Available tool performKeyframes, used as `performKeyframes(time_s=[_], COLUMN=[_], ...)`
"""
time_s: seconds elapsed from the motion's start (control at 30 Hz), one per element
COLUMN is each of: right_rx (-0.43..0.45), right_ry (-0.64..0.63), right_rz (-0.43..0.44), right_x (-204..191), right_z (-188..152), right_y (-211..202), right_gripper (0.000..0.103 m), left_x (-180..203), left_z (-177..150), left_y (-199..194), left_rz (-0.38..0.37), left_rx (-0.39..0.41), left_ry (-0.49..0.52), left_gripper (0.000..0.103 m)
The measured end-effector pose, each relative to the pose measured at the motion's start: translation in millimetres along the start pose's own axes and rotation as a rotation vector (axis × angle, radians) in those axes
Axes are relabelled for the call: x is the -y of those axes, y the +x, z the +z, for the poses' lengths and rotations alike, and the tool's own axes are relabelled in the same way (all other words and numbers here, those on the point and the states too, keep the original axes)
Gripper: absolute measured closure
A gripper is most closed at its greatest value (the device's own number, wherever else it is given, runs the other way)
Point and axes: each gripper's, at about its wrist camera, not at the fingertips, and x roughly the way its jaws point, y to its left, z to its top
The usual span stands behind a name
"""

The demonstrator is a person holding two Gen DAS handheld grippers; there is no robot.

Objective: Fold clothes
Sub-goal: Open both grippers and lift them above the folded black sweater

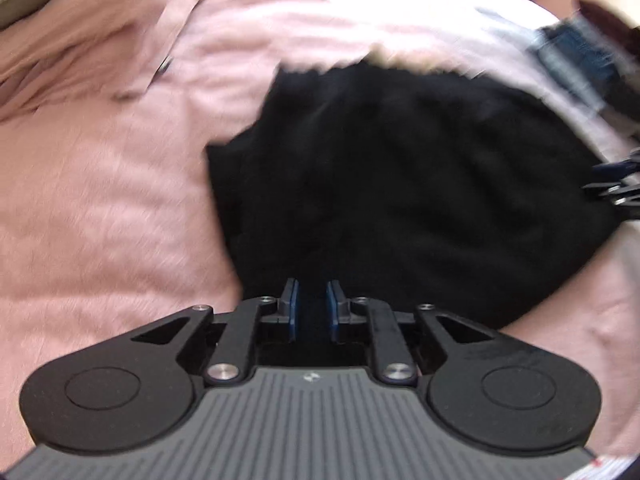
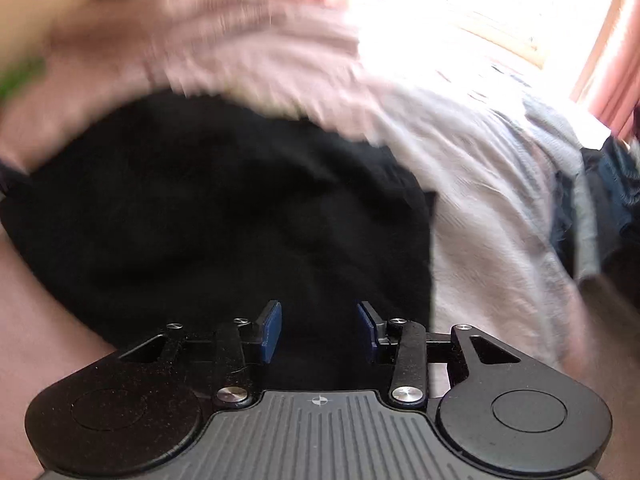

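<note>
Both my grippers angled down over the black garment lying on the pink bedspread, left gripper parted narrowly with nothing pinched, right gripper parted wider, empty, no readable writing.
</note>
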Motion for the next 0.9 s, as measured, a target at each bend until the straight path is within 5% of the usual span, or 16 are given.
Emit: performKeyframes(time_s=[0.17, 0.37, 0.53, 0.6, 0.7, 0.9], right_rx=[0.151, 0.282, 0.238, 0.232, 0.206, 0.244], right_ry=[0.157, 0.024, -0.175, -0.056, 0.152, 0.228], right_rz=[0.05, 0.254, 0.097, 0.15, 0.26, 0.201], right_x=[43.9, -26.5, -41.6, 1.3, 55.5, 50.7], right_z=[20.5, 92.1, 97.8, 86.3, 75.5, 69.3], right_y=[-26.9, 6.5, 77.5, 86.8, 81.9, 11.4], right_gripper=[0.066, 0.066, 0.065, 0.048, 0.045, 0.045], left_x=[-13.5, 46.9, 40.2, 15.7, -4.5, 4.8], left_z=[23.7, 96.0, 114.0, 103.1, 95.0, 89.7], left_y=[-25.7, 15.5, 82.6, 90.0, 81.3, 29.1], left_rz=[0.029, -0.098, 0.017, 0.037, 0.046, 0.059], left_rx=[0.082, 0.2, 0.141, 0.14, 0.134, 0.106], left_ry=[-0.087, 0.03, 0.034, -0.011, -0.033, -0.115], left_gripper=[0.094, 0.089, 0.091, 0.1, 0.1, 0.091])
